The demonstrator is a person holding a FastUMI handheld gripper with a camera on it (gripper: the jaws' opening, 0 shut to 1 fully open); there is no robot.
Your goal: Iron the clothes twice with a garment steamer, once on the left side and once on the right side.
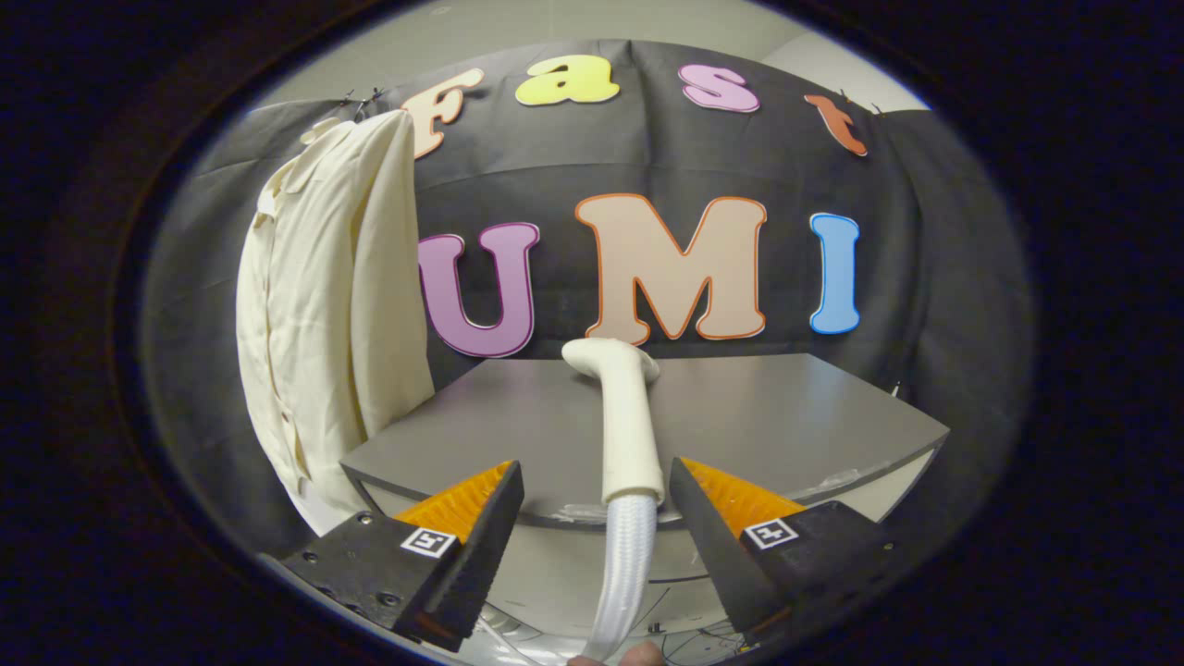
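In the gripper view, the gripper (597,481) is seen with its fingers spread wide, nothing being pressed by them. The garment steamer (625,416) is laid on the grey table (786,416), its handle running between the two fingers without being touched, and its head is turned away beyond them. A ribbed hose (622,573) is joined to the handle's near end and is led down between the fingers. The cream shirt (324,305) is hung against the booth's wall, well apart from the fingers, beside the table's corner; a buttoned front and soft folds are shown.
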